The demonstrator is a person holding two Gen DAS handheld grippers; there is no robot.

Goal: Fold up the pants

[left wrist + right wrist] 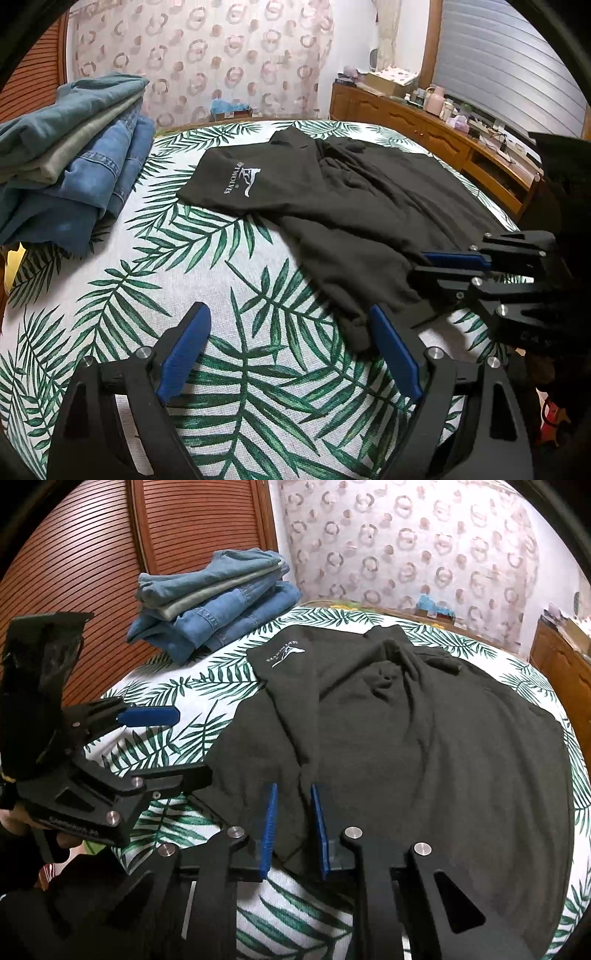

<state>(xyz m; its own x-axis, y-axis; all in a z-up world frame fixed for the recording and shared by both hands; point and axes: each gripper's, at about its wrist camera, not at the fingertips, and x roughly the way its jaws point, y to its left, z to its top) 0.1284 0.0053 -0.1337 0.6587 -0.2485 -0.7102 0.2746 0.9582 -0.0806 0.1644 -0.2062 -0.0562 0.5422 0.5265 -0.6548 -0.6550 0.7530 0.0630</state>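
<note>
Black pants [332, 206] with a white logo lie spread and rumpled on the leaf-print bed [207, 280]; they also show in the right wrist view [406, 738]. My left gripper [290, 332] is open just above the bed, its right finger next to the pants' near hem. My right gripper [293, 812] has its blue pads narrowed around the pants' near edge, with cloth between them and a small gap left. The right gripper also shows in the left wrist view [436, 266], and the left gripper in the right wrist view [184, 746].
A stack of folded jeans and other garments [70, 155] lies at the bed's far left, also in the right wrist view [218, 605]. A wooden sideboard [436, 136] with clutter runs along the right. A slatted wooden door [110, 572] stands behind the stack.
</note>
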